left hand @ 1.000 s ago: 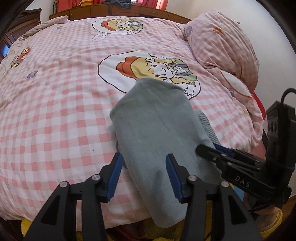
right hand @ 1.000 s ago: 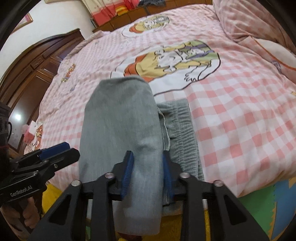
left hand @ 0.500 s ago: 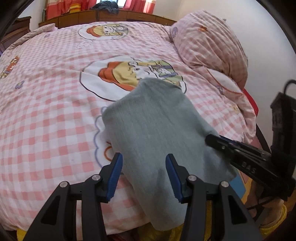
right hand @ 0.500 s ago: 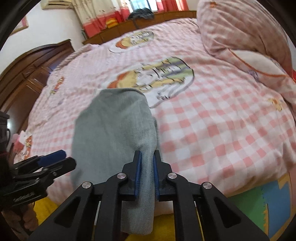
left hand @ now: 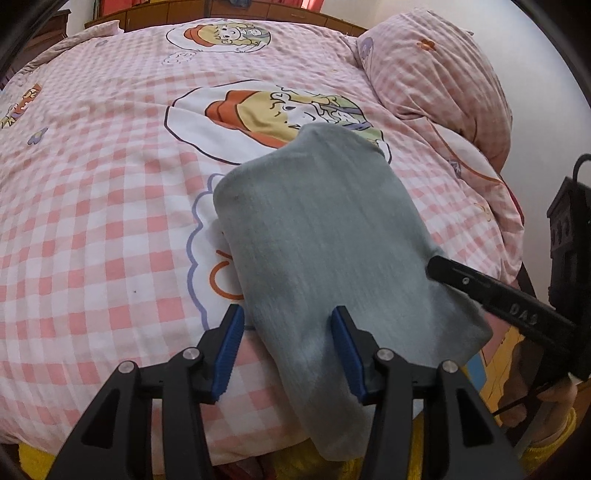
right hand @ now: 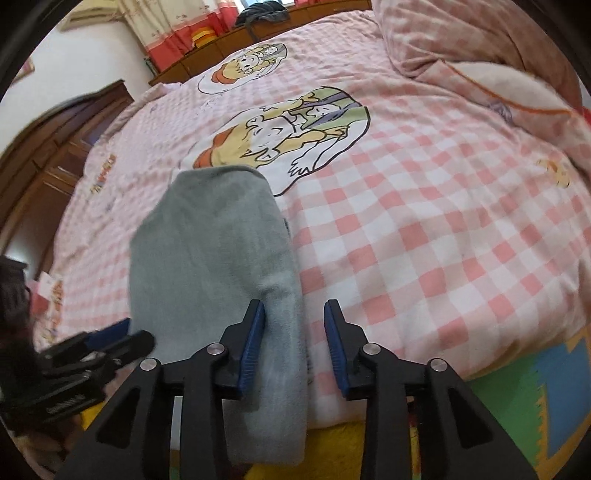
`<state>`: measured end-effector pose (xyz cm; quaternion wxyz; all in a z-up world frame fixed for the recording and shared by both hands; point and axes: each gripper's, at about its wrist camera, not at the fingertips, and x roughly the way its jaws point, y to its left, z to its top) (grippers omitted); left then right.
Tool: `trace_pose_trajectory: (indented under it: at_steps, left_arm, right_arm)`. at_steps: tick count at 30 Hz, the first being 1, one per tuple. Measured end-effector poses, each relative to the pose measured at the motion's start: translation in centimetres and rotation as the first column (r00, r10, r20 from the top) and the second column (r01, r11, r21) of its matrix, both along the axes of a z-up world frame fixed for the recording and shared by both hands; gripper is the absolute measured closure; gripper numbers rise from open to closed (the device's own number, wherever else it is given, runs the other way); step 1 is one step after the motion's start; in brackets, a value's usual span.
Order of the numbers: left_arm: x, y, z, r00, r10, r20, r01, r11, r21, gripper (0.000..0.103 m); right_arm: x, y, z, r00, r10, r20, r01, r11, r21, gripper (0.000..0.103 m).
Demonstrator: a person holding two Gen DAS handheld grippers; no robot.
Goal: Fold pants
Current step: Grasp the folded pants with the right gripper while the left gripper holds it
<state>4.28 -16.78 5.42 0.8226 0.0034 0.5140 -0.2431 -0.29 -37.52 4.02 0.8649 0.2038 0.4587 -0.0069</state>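
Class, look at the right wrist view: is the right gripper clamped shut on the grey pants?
No, the right gripper stands open, its blue pads apart with the pants edge lying loosely between them.

Both views bright, even daylight, soft with no hard shadows. Source looks like the far window behind the curtains [right hand: 166,33]; that area is near blown out. Faint soft shade only under the near fold of the pants [left hand: 325,236], on the bedspread [left hand: 92,221]. White wall [left hand: 535,92] at right reads flat and pale, no glare spots. Heavy fisheye: the bed bulges, black vignette at all corners. Motion blur in the right view on the left gripper [right hand: 110,341] at the near left edge, and slight smear on the pants there. Wardrobe [right hand: 48,158] at far left is soft and darker. Centre of both frames fairly sharp.
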Motion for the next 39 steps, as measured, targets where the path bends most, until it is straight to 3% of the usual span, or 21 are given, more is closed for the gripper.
trace_pose_trajectory:
  at_steps: [3,5,8,17,20,23,26,30,34,39]
  left_arm:
    - [0.0,0.1,0.0,1.000,0.006,-0.008,-0.006,1.000,-0.005,0.051]
    - [0.0,0.1,-0.2,1.000,0.009,-0.015,-0.009,1.000,-0.009,0.051]
    - [0.2,0.1,-0.6,0.999,0.016,-0.028,-0.017,1.000,-0.015,0.048]
    - [1.5,0.1,-1.8,0.997,0.029,-0.064,-0.032,0.998,-0.049,0.038]
    - [1.8,-0.2,-1.9,0.998,0.029,-0.059,-0.032,0.998,-0.053,0.035]
    - [1.9,-0.6,-2.0,0.998,0.029,-0.064,-0.033,0.998,-0.062,0.035]
    - [2.2,-0.7,-2.0,0.995,0.028,-0.092,-0.037,0.994,-0.100,0.036]
    - [2.1,-0.8,-1.8,0.996,0.023,-0.082,-0.033,0.992,-0.118,0.051]
    - [2.0,-0.2,-0.8,0.997,0.028,-0.079,-0.040,0.987,-0.156,0.073]
    - [1.4,1.3,1.4,0.999,0.021,-0.042,-0.028,0.982,-0.188,0.077]
  right_arm:
    - [-0.2,0.0,0.2,1.000,0.022,0.013,-0.023,0.998,0.050,0.055]
    - [-0.1,0.2,0.1,1.000,0.030,0.009,-0.030,0.999,0.036,0.053]
    - [0.5,0.4,-0.9,0.999,0.026,-0.037,-0.026,1.000,0.017,0.052]
    - [1.7,-0.1,-3.5,0.999,0.021,-0.039,-0.014,0.987,0.160,0.047]
    - [1.6,-0.6,-3.9,1.000,0.006,-0.016,-0.003,0.981,0.195,0.047]
    - [1.5,0.1,-3.6,1.000,0.018,-0.002,-0.017,0.989,0.147,0.047]
    - [1.3,0.1,-3.7,0.999,0.040,0.034,-0.045,0.984,0.170,0.058]
    - [0.6,-0.7,-4.0,0.998,0.011,0.054,-0.025,0.964,0.266,0.069]
    - [-0.1,-0.4,-3.0,0.997,-0.006,0.074,-0.014,0.963,0.269,0.075]
    - [-1.2,0.8,-0.7,0.993,-0.006,0.115,-0.025,0.965,0.262,0.076]
